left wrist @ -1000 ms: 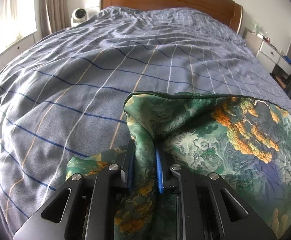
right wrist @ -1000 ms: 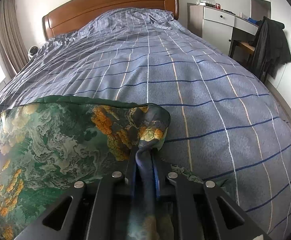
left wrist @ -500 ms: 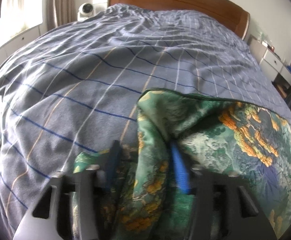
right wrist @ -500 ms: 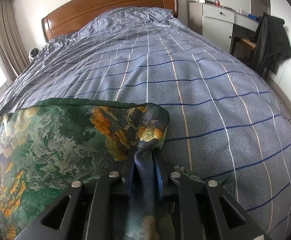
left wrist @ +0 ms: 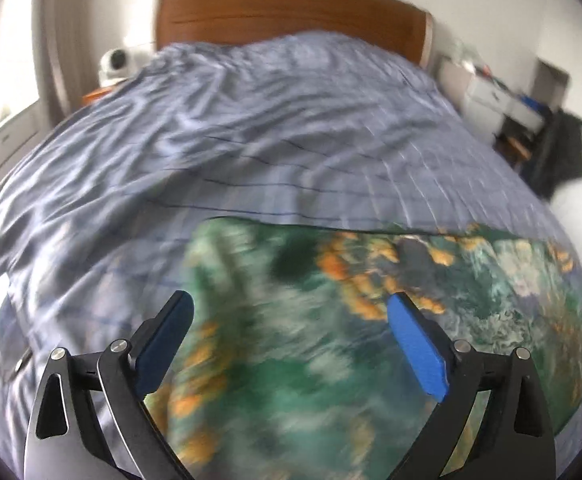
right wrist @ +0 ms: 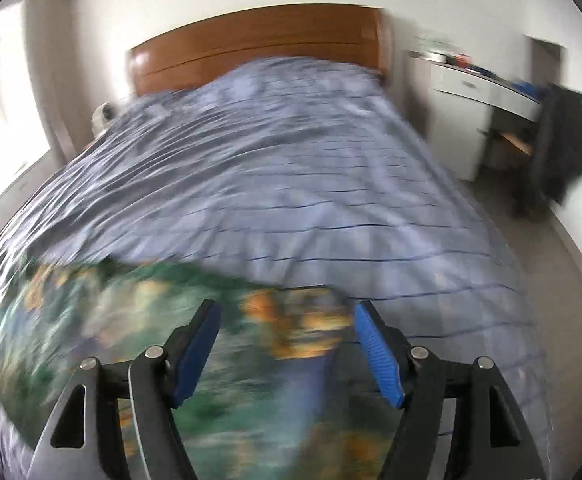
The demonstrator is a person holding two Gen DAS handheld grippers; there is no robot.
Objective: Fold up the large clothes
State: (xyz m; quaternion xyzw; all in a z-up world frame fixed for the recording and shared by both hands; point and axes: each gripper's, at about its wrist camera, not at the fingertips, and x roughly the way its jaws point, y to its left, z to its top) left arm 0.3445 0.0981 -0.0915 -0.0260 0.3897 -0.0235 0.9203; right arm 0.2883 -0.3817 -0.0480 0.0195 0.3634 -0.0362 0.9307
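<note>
Both grippers, left (left wrist: 291,312) and right (right wrist: 287,320), jaws just opened, release the garment (left wrist: 331,340) on the bed (left wrist: 251,140); loose corners may slump, spoiling the fold.

Green cloth (left wrist: 311,360) with orange and pale landscape print lies spread flat on the blue checked bedcover (left wrist: 251,128), its far edge straight, image blurred.

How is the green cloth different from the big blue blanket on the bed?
The green cloth has a swirly print with orange patches; the blue blanket has thin crossing lines. The green cloth is small and covers only the near end of the bed; the blue blanket spreads up to the wooden headboard. The green cloth lies on top; the blue blanket is underneath. Both are soft fabric lying on the bed.
</note>
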